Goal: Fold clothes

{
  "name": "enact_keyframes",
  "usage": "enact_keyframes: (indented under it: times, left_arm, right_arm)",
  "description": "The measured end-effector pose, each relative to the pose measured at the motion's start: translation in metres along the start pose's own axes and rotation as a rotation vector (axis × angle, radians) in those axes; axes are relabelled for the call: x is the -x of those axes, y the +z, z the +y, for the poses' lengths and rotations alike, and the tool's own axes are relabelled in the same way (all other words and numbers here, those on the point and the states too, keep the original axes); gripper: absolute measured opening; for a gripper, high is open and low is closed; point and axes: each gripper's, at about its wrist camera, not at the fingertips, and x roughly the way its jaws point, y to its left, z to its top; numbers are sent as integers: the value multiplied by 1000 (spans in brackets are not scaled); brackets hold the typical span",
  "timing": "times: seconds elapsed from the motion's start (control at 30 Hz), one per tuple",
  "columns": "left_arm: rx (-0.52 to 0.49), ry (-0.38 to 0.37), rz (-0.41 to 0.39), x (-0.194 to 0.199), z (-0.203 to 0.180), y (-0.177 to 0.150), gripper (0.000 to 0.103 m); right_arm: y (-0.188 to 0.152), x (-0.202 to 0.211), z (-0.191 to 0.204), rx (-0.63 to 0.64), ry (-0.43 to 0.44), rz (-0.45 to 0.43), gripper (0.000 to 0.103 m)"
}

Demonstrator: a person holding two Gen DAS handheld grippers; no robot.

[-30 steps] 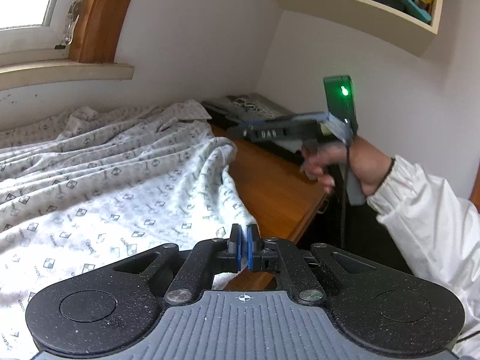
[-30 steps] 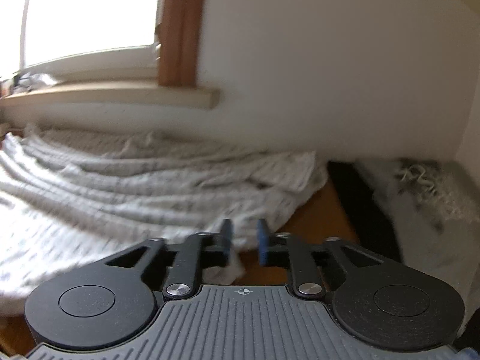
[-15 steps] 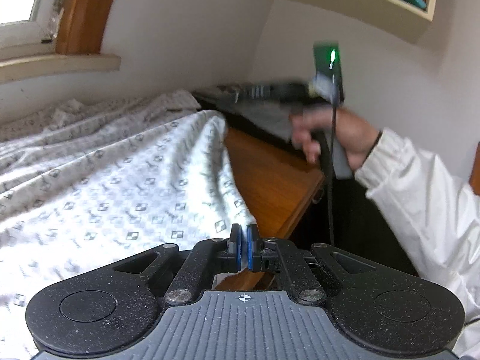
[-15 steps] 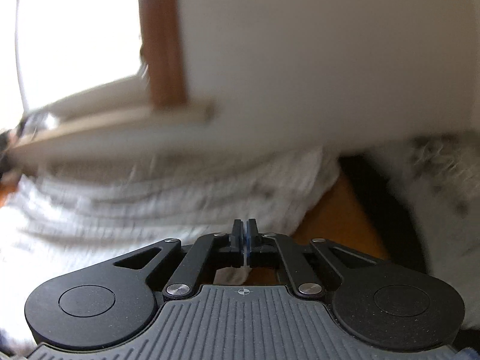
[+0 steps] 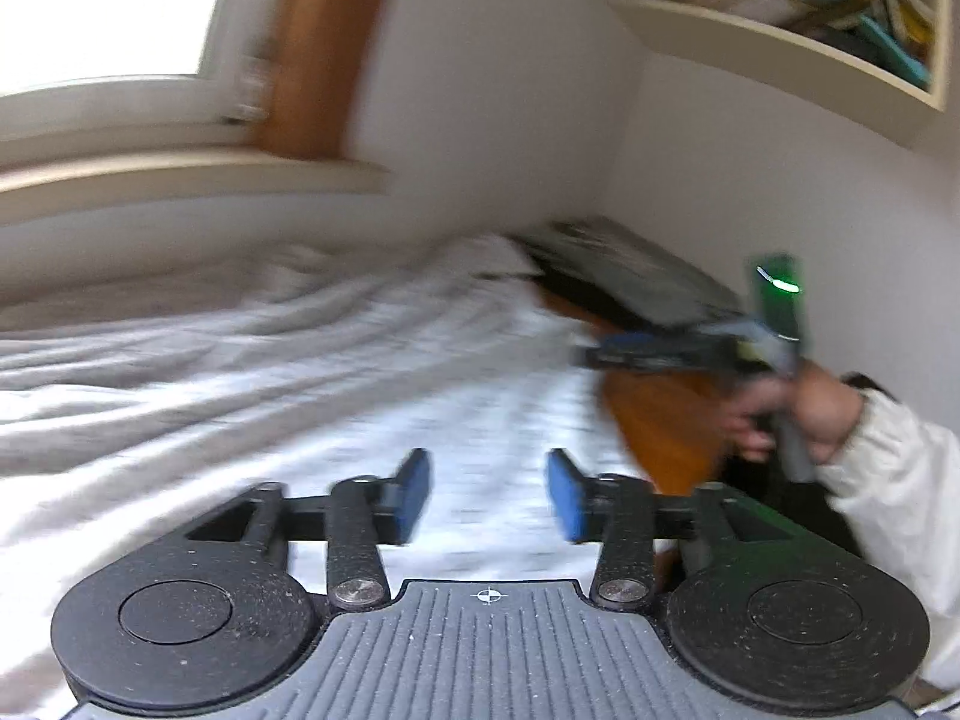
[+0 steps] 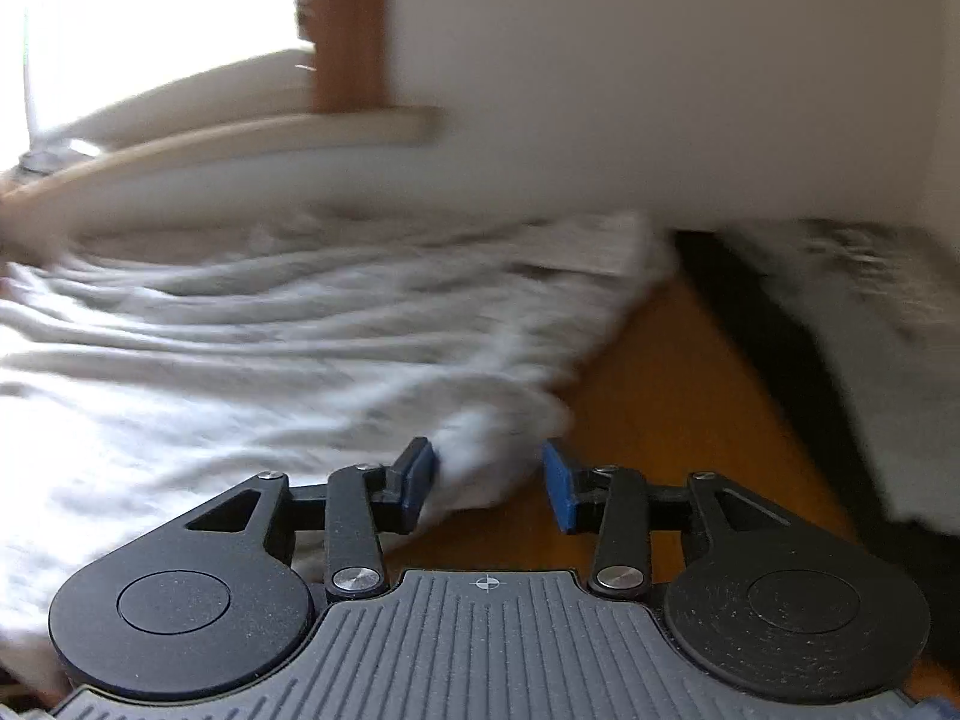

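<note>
We count two grippers, each with two blue-padded fingers, and one piece of clothing. The left gripper [image 5: 487,495] has its jaws spread wide with nothing between them, and it hangs over the white cloth [image 5: 270,372], which lies rumpled across most of the wooden table [image 5: 660,420]. The right gripper [image 6: 487,483] is likewise spread apart; a corner of the same cloth [image 6: 240,372] sits in the gap close against the left pad, though the pads do not press on it (both views are blurred, so whether pad and fabric touch we cannot tell). In the left wrist view we also see the right gripper [image 5: 600,354] from the side, reaching over the cloth's right edge, held by one hand [image 5: 798,414] in a white sleeve [image 5: 894,480], with one green light [image 5: 780,283] glowing on the tool's top. Bare orange-brown wood shows right of the cloth, and one dark flat object [image 5: 624,276] lies at the table's far end by the wall. One shelf of books [image 5: 780,12] hangs above, and one window [image 5: 108,12] stands behind the cloth.
</note>
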Motion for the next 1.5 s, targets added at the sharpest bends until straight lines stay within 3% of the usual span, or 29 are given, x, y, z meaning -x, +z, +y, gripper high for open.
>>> enact_keyframes:
  times: [0.17, 0.27, 0.47, 0.53, 0.57, 0.7, 0.9, 1.13, 1.5]
  left_arm:
    - [65, 168, -24, 35, 52, 0, 70]
    - [95, 238, -32, 55, 71, 0, 78]
    - [116, 313, -40, 88, 88, -10, 83]
    - [127, 332, -48, 98, 91, -15, 99]
    - [135, 340, -52, 101, 93, -17, 103]
    - [155, 369, -38, 109, 99, -25, 103]
    - [164, 393, -11, 110, 105, -32, 103]
    - [156, 407, 13, 103, 104, -33, 103]
    - [160, 404, 21, 100, 102, -38, 103]
  right_arm:
    - [2, 18, 12, 30, 7, -49, 42]
    - [-1, 20, 43, 86, 91, -52, 43]
    - [-5, 19, 99, 143, 240, -36, 50]
    - [-6, 21, 115, 163, 274, -33, 51]
    - [-6, 23, 123, 168, 292, -31, 53]
    - [-6, 33, 148, 189, 338, -39, 69]
    - [-3, 40, 188, 212, 412, -61, 79]
    - [-7, 40, 222, 259, 450, -58, 83]
    - [-8, 40, 232, 262, 462, -59, 86]
